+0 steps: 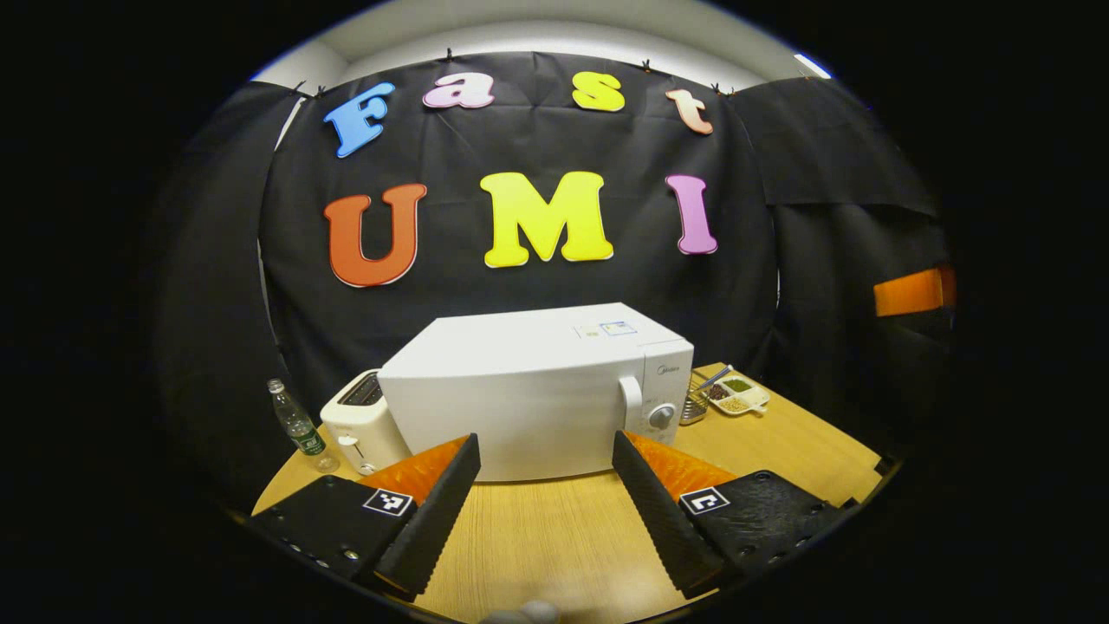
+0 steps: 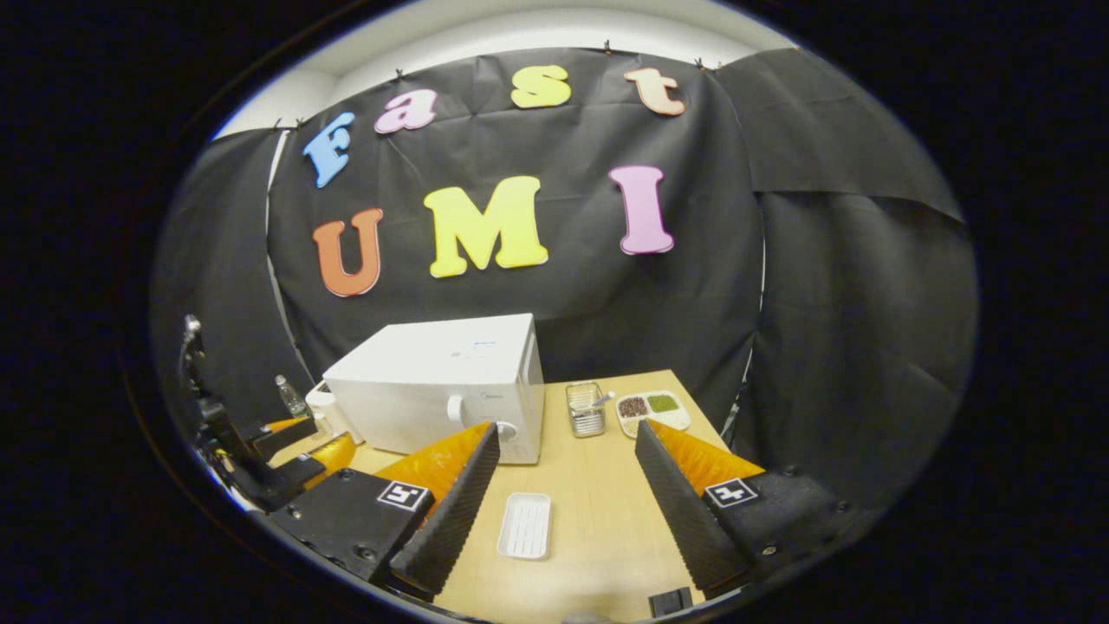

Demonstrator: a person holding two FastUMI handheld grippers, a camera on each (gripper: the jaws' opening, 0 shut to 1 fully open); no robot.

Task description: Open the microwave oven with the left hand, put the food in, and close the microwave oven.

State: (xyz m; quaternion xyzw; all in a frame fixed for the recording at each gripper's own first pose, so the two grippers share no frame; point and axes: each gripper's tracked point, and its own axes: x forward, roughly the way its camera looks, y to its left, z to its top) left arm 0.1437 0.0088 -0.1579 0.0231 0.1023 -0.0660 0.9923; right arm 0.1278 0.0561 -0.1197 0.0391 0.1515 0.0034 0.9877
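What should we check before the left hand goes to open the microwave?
1. Microwave door shut, ready to be opened: ok.
2. Door handle free, nothing in front of it: ok.
3. Left gripper jaws open wide enough for the handle: ok.
4. Left gripper aimed at the handle: not ok; it faces the door's middle, the handle sits off to one side.
5. Food ready: cannot tell; a white tray lies on the table before the right gripper, and it looks empty.
6. Right gripper free to pick up: ok, jaws open, holding nothing.
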